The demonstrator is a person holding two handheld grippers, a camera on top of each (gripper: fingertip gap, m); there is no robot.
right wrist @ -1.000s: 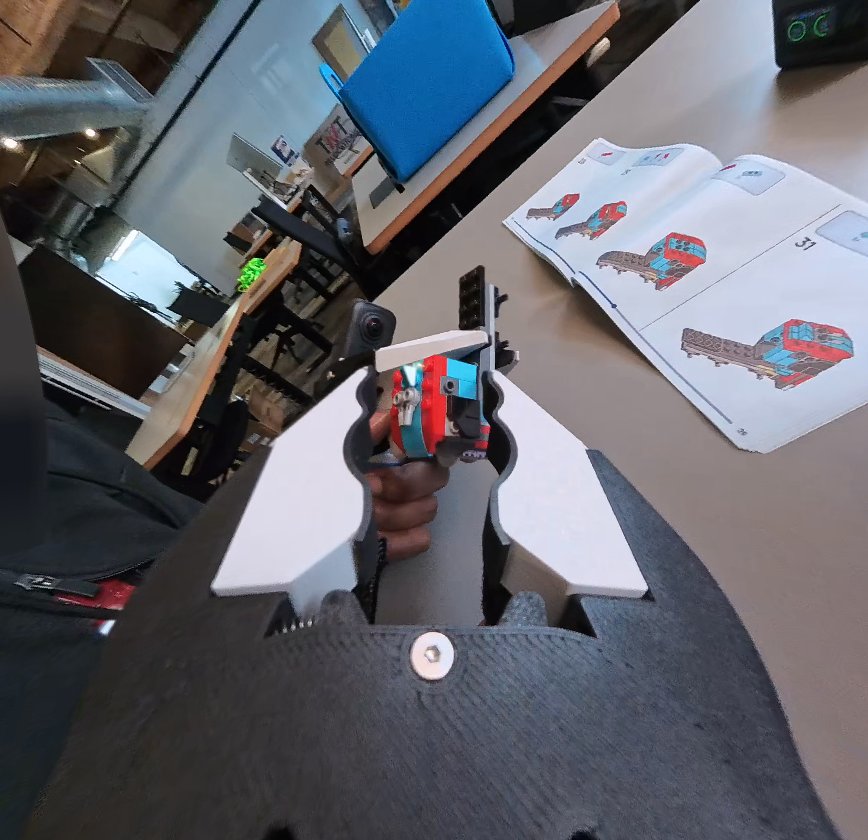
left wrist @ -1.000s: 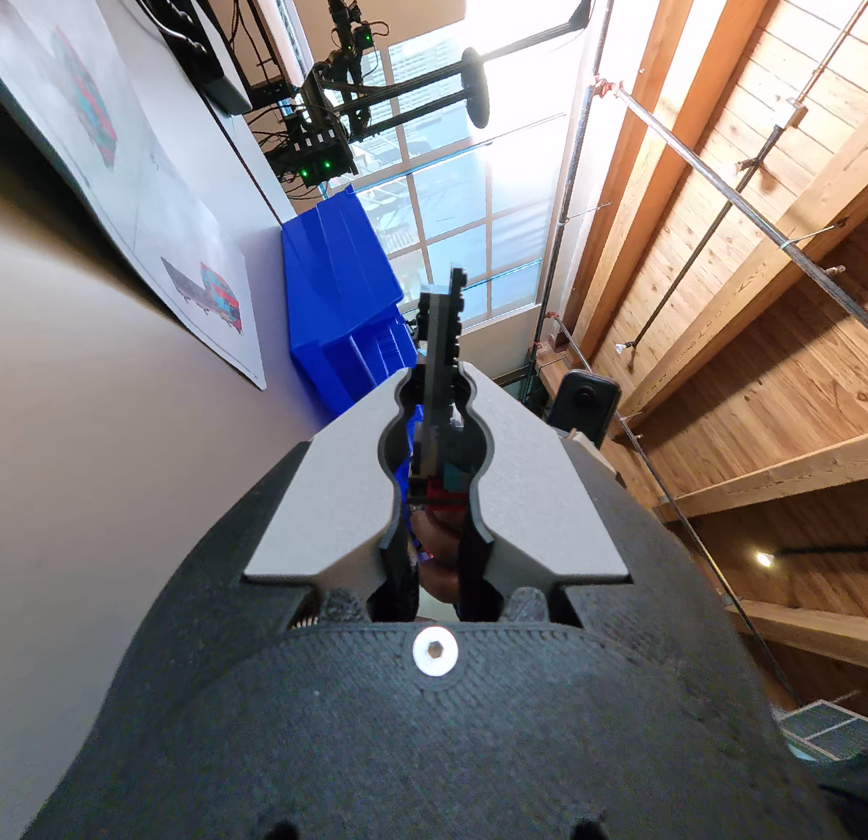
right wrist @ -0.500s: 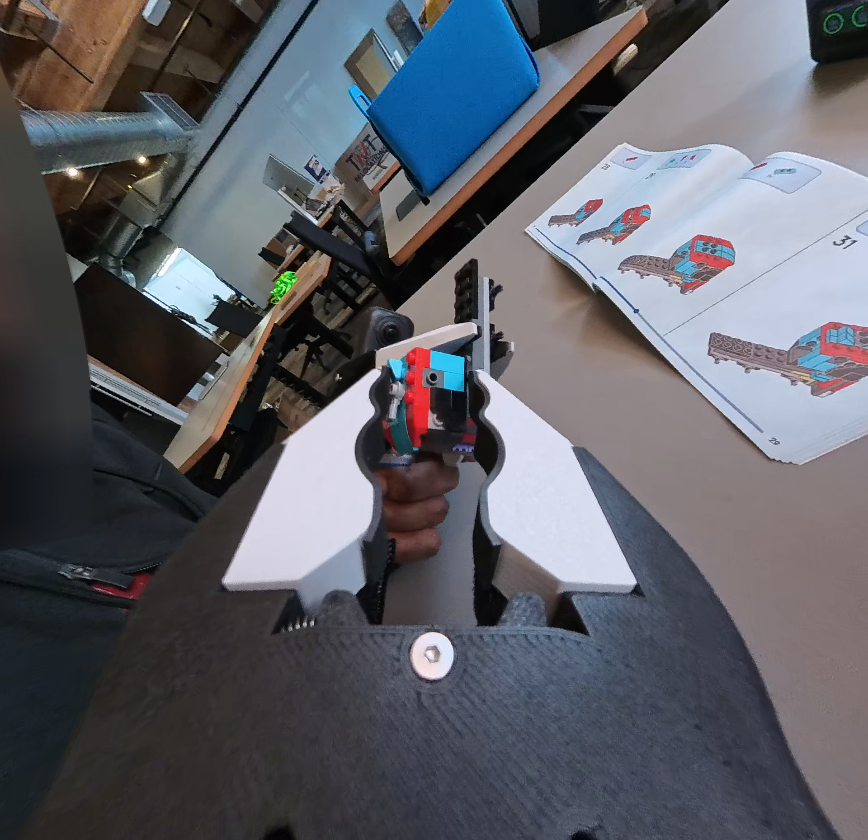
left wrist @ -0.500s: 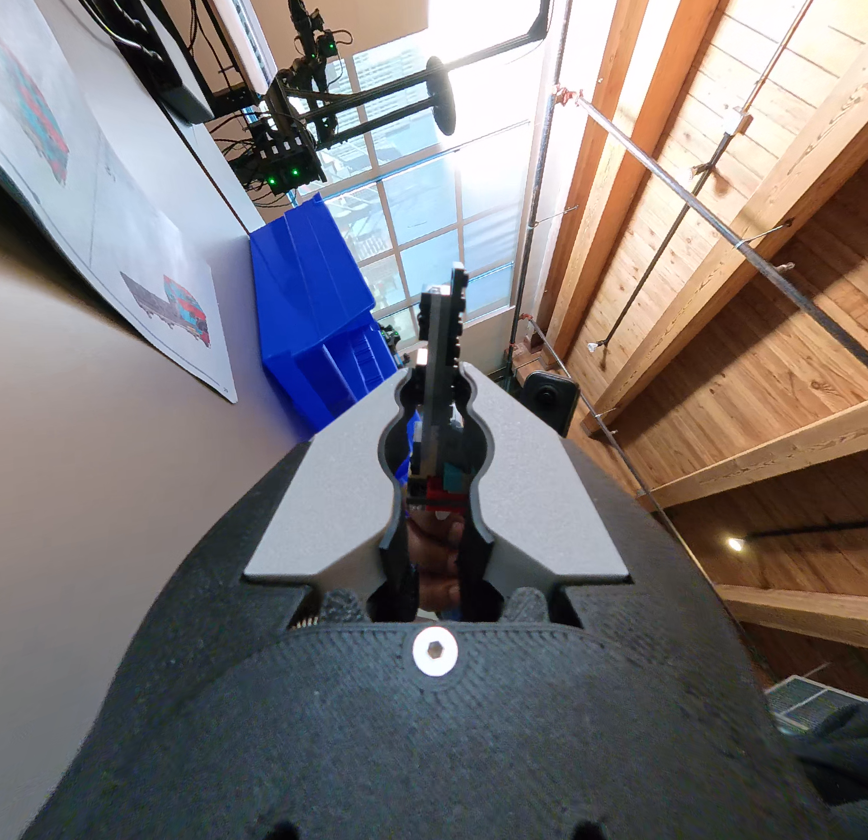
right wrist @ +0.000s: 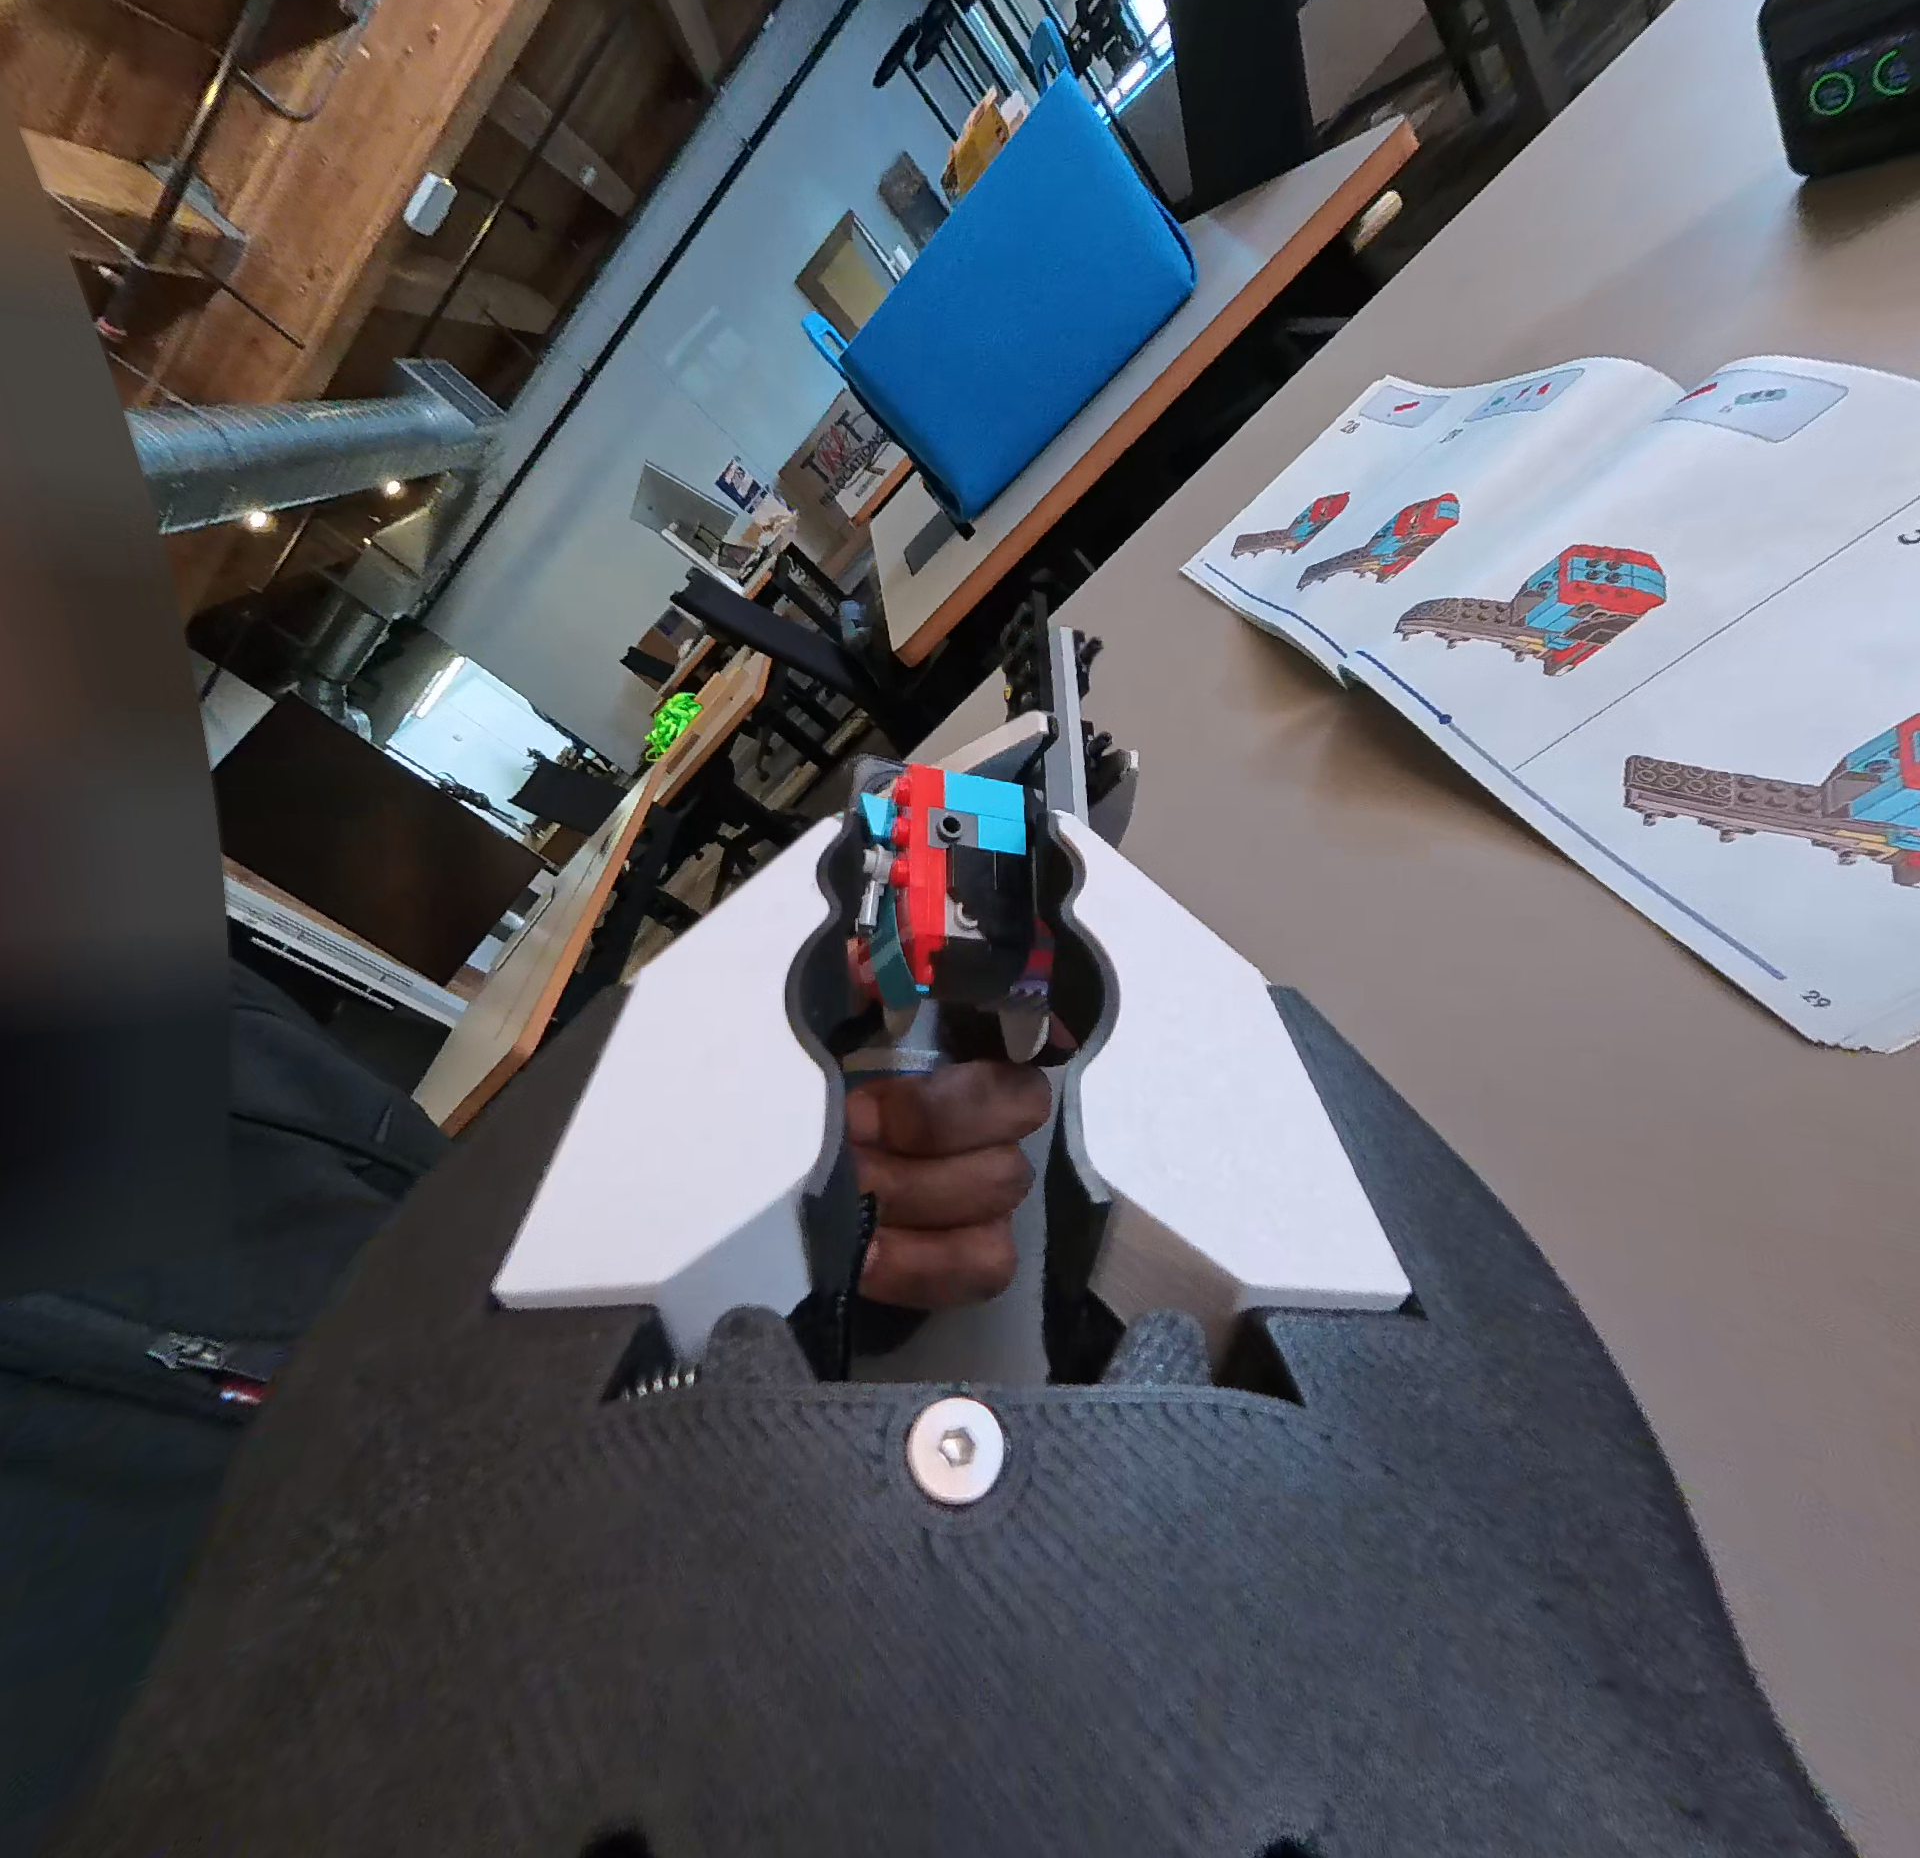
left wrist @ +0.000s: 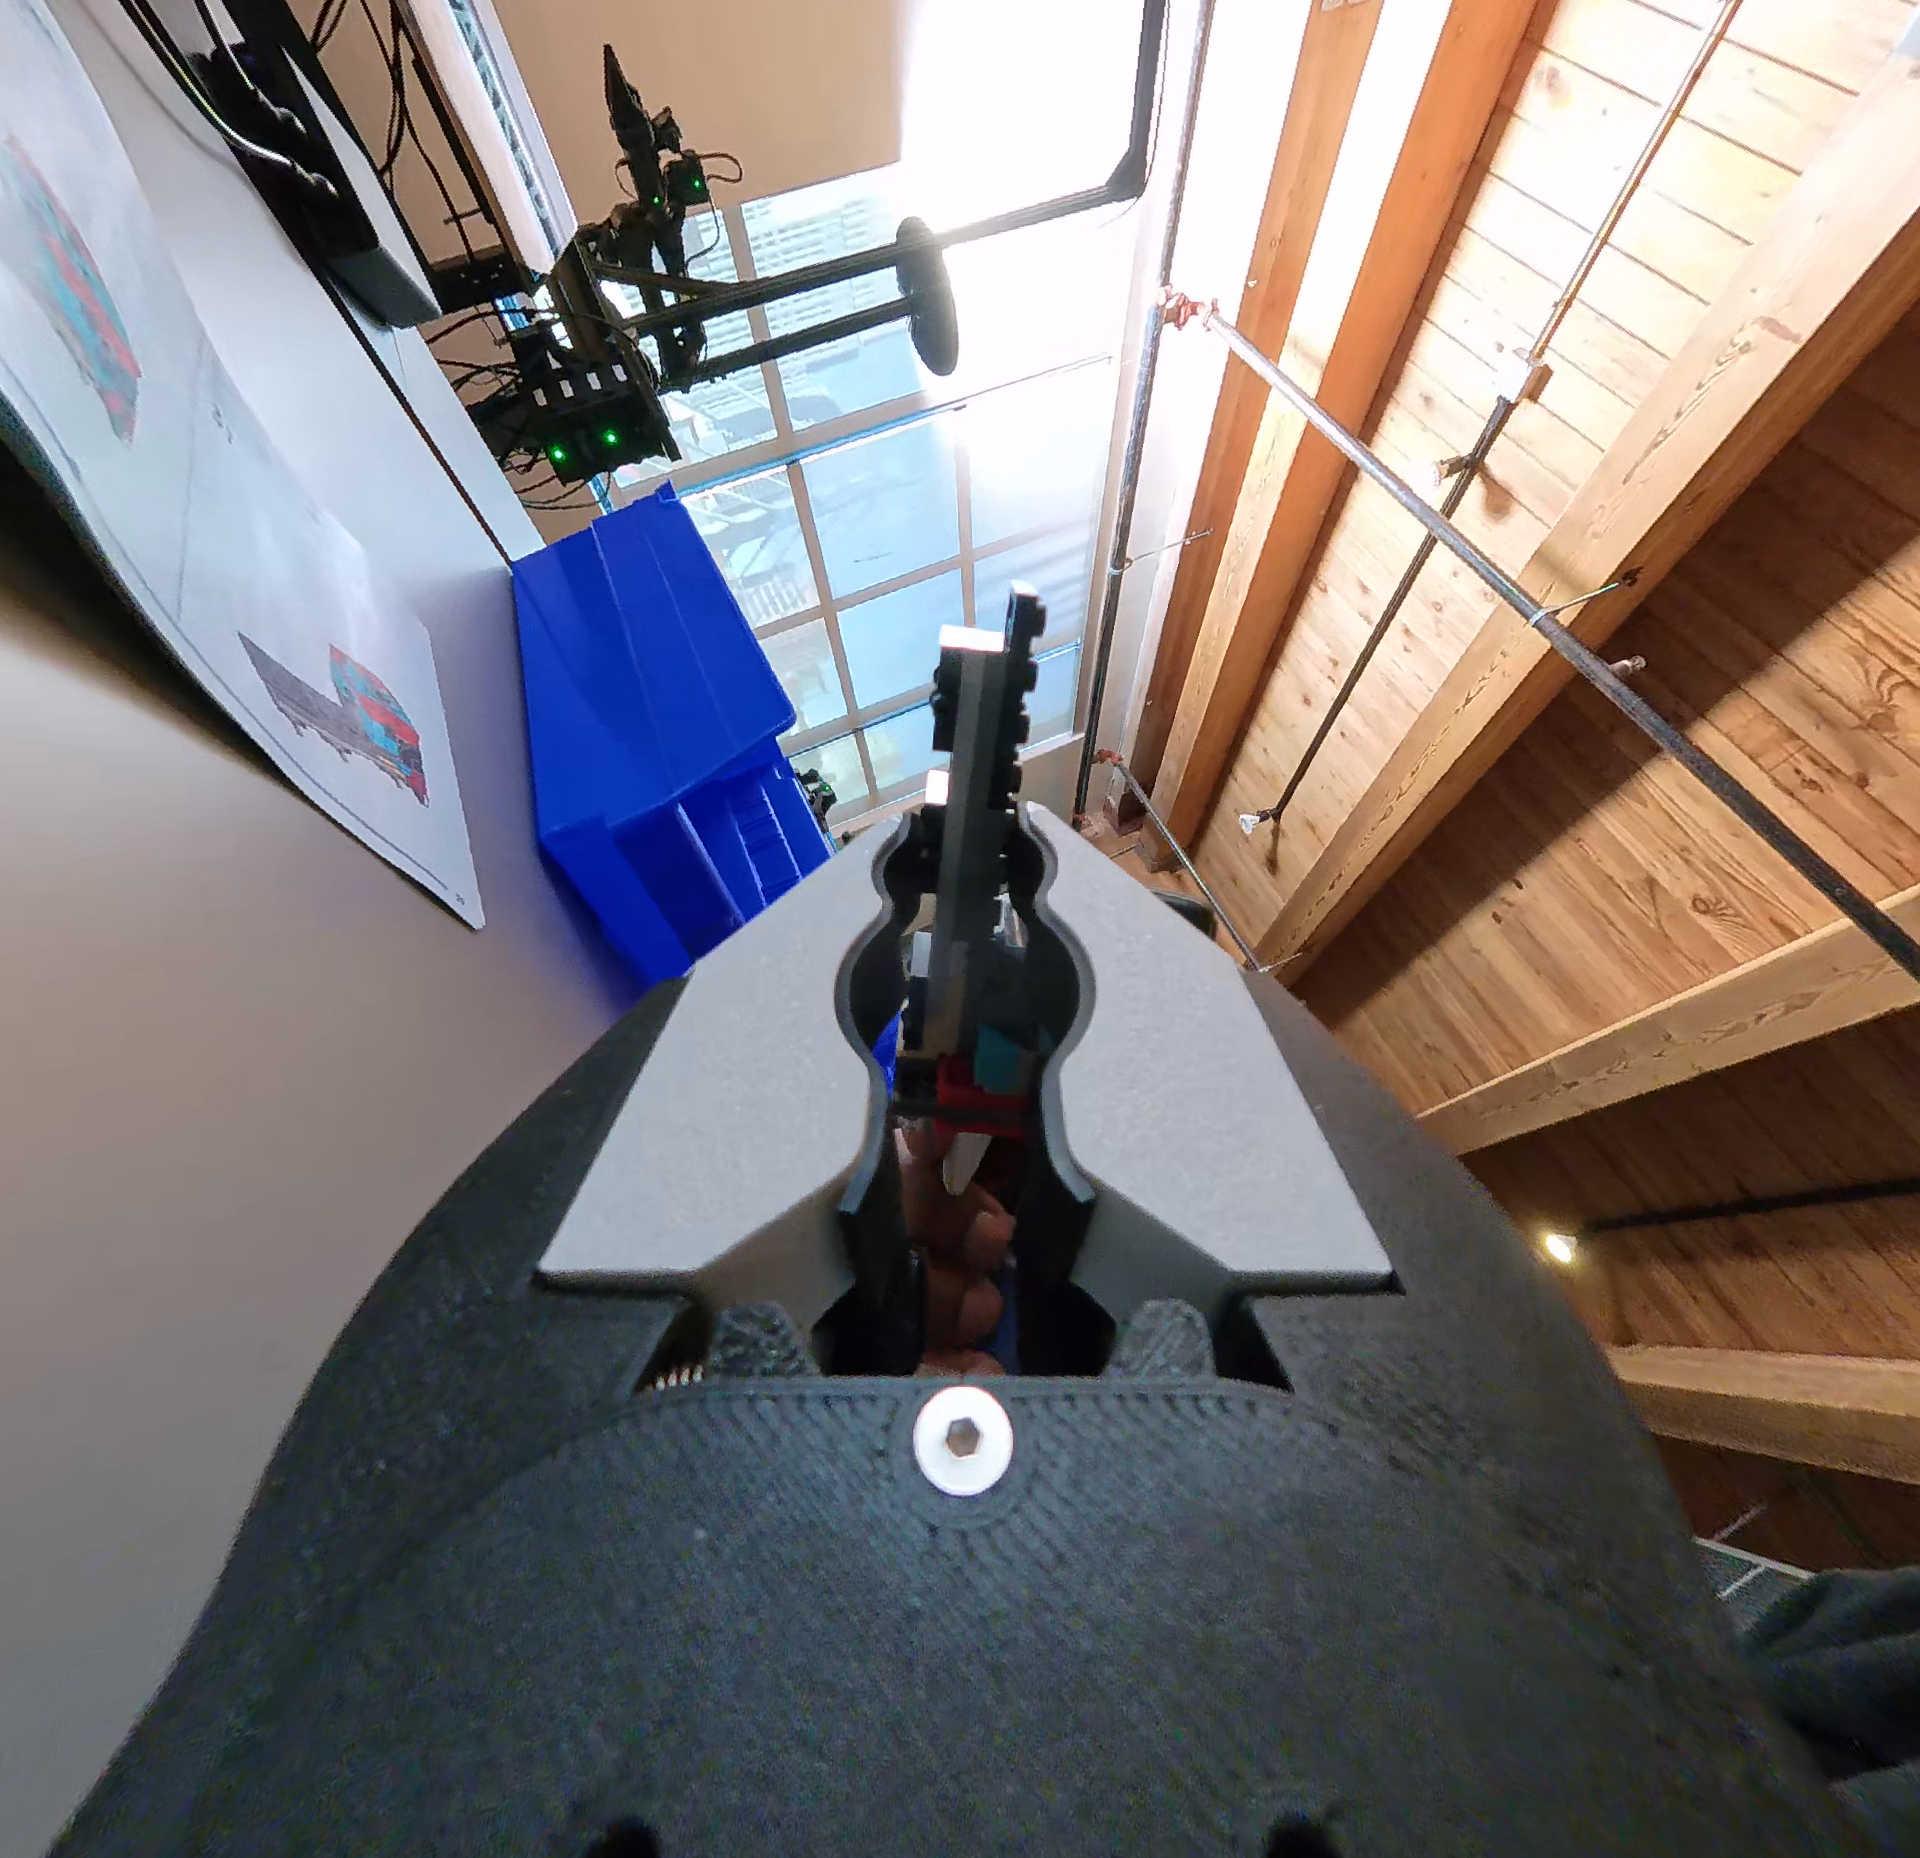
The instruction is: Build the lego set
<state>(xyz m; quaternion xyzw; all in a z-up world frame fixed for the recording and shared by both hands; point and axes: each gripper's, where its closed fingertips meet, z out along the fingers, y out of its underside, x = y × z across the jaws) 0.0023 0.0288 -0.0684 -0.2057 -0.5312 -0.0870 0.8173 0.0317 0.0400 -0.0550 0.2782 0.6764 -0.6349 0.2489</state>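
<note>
Both hand-held grippers are closed on one red, turquoise and black brick model (right wrist: pixel 951 878). The left hand-held gripper (left wrist: pixel 966 842) is clamped on its thin dark studded plate, the right hand-held gripper (right wrist: pixel 951 821) on its blocky end, above the grey tabletop (right wrist: pixel 1351 925).

Instruction booklet (right wrist: pixel 1621 655) cut by right edge

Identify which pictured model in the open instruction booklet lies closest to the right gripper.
The model drawing cut off at the right edge of the instruction booklet: biggest and lowest on the page; the three others sit farther up.
</note>
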